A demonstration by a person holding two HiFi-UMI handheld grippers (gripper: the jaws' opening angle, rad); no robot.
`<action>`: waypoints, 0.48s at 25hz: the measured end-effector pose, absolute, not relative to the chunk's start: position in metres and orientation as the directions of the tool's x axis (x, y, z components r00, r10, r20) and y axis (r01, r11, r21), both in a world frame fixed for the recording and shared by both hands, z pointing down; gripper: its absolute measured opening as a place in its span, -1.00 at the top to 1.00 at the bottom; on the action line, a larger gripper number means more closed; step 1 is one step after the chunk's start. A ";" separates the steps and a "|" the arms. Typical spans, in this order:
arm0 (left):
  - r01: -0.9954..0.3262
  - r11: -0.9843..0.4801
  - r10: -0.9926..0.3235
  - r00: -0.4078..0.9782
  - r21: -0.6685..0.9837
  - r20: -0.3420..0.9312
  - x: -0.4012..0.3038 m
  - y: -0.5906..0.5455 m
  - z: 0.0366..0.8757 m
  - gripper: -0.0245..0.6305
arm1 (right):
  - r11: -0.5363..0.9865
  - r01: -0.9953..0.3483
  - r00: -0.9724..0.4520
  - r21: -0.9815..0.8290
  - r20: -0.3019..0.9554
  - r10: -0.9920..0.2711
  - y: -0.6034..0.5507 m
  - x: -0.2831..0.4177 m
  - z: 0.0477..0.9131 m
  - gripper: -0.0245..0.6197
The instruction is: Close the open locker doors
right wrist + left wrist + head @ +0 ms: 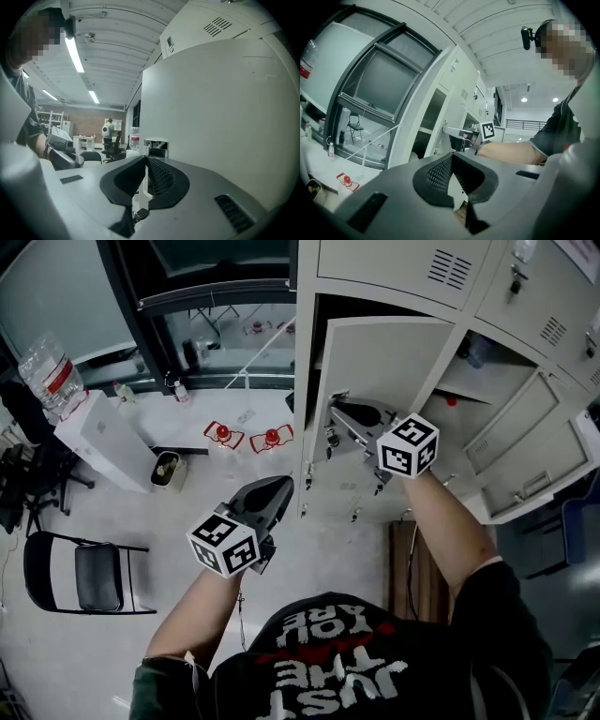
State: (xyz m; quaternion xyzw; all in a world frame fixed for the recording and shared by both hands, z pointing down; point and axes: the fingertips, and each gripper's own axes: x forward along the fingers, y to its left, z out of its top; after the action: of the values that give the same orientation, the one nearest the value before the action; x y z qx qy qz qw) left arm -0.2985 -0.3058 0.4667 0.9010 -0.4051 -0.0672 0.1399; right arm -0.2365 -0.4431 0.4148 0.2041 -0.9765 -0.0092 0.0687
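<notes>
Where the free edge of the nearest open door (380,357) runs upright, it is gripped between the jaws of the right gripper (337,411), which are drawn narrow onto the thin sheet. From those jaws the panel is spread away to the right, and the gripped edge's long axis is set vertical, across the line of the jaws. A key (139,214) is seen hanging just below them. The dark opening of the locker (394,268) is judged to lie beyond the jaws, so the door is to be swung forward into it. The left gripper (279,486) is held well apart from every door, its jaws closed together on nothing, so the right hand is the nearer. Three doors appear to be open: the gripped one, then a second door (504,432) and a third door (542,474) farther right of the jaws.
</notes>
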 end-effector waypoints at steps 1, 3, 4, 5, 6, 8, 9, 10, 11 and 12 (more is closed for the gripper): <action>-0.711 -0.634 -0.748 0.663 0.306 -0.008 -0.300 -0.308 0.467 0.90 | 0.912 -0.407 -0.903 0.046 0.130 -0.409 -0.447 -0.239 0.415 0.77; -0.709 -0.635 -0.747 0.665 0.305 -0.009 -0.302 -0.311 0.467 0.90 | 0.904 -0.426 -0.895 0.046 0.128 -0.428 -0.453 -0.242 0.414 0.77; -0.708 -0.636 -0.746 0.666 0.306 -0.010 -0.303 -0.312 0.466 0.90 | 0.899 -0.436 -0.890 0.046 0.127 -0.438 -0.457 -0.244 0.414 0.77; -0.707 -0.636 -0.746 0.666 0.307 -0.011 -0.304 -0.314 0.466 0.90 | 0.894 -0.446 -0.885 0.047 0.126 -0.448 -0.460 -0.245 0.414 0.77; -0.706 -0.636 -0.746 0.666 0.310 -0.012 -0.305 -0.315 0.466 0.90 | 0.888 -0.456 -0.880 0.049 0.125 -0.459 -0.464 -0.246 0.415 0.78; -0.704 -0.637 -0.744 0.668 0.313 -0.013 -0.307 -0.317 0.467 0.90 | 0.877 -0.478 -0.868 0.053 0.126 -0.480 -0.471 -0.249 0.415 0.78; -0.703 -0.639 -0.743 0.669 0.312 -0.012 -0.307 -0.317 0.467 0.90 | 0.871 -0.488 -0.862 0.055 0.126 -0.491 -0.474 -0.251 0.415 0.78; -0.702 -0.640 -0.741 0.671 0.311 -0.011 -0.308 -0.317 0.468 0.90 | 0.865 -0.498 -0.856 0.057 0.128 -0.501 -0.478 -0.252 0.415 0.78; -0.702 -0.642 -0.740 0.673 0.309 -0.009 -0.308 -0.317 0.468 0.90 | 0.860 -0.507 -0.850 0.059 0.129 -0.511 -0.481 -0.253 0.415 0.78; -0.701 -0.643 -0.738 0.674 0.307 -0.008 -0.309 -0.317 0.469 0.90 | 0.854 -0.517 -0.844 0.061 0.130 -0.520 -0.484 -0.254 0.415 0.78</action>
State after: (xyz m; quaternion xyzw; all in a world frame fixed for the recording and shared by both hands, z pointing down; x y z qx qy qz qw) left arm -0.3089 -0.3167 0.4685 0.9041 -0.3981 -0.0663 0.1408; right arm -0.2539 -0.4837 0.4145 0.2700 -0.9602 -0.0117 0.0708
